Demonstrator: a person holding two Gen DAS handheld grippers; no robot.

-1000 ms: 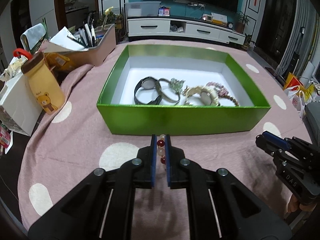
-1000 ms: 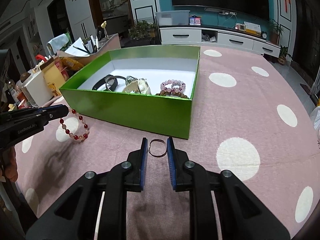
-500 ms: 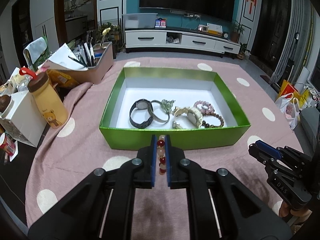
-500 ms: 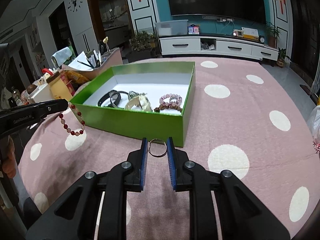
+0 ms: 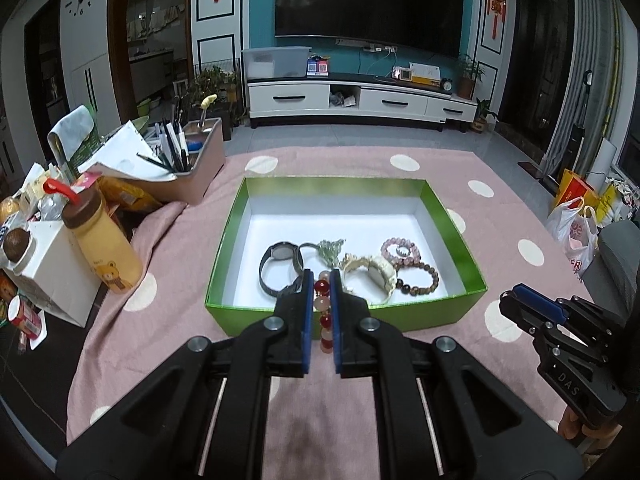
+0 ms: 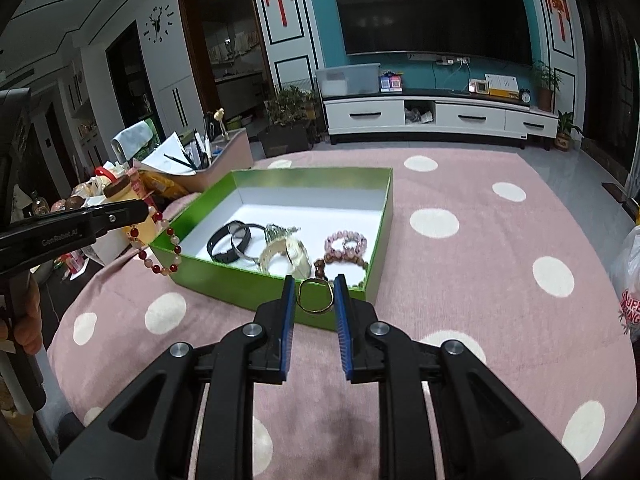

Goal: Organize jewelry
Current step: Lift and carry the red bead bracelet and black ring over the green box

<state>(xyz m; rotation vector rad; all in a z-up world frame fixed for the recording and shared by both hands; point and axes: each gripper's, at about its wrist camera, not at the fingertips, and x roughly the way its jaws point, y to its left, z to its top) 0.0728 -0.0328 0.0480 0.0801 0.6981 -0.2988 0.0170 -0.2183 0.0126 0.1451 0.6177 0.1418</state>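
Note:
A green box (image 5: 440, 315) with a white floor stands on the pink dotted cloth; it also shows in the right wrist view (image 6: 256, 286). Inside lie a black watch (image 5: 276, 264), a cream watch (image 5: 380, 271), a pink bead bracelet (image 5: 401, 249) and a brown bead bracelet (image 5: 420, 278). My left gripper (image 5: 321, 280) is shut on a red and pale bead bracelet (image 5: 322, 312), held above the box's near wall; the bracelet hangs in the right wrist view (image 6: 158, 246). My right gripper (image 6: 315, 286) is shut on a thin metal bangle (image 6: 315, 296) above the box's near right corner.
A yellow bottle (image 5: 102, 240), a white carton (image 5: 48, 268) and a pink pen holder tray (image 5: 192, 168) crowd the table's left side. Plastic bags (image 5: 576, 232) sit on the floor at the right. The pink dotted cloth (image 6: 480, 280) stretches right of the box.
Both grippers have risen and moved forward toward the box with their jewelry. The box now appears lower and farther in both views.

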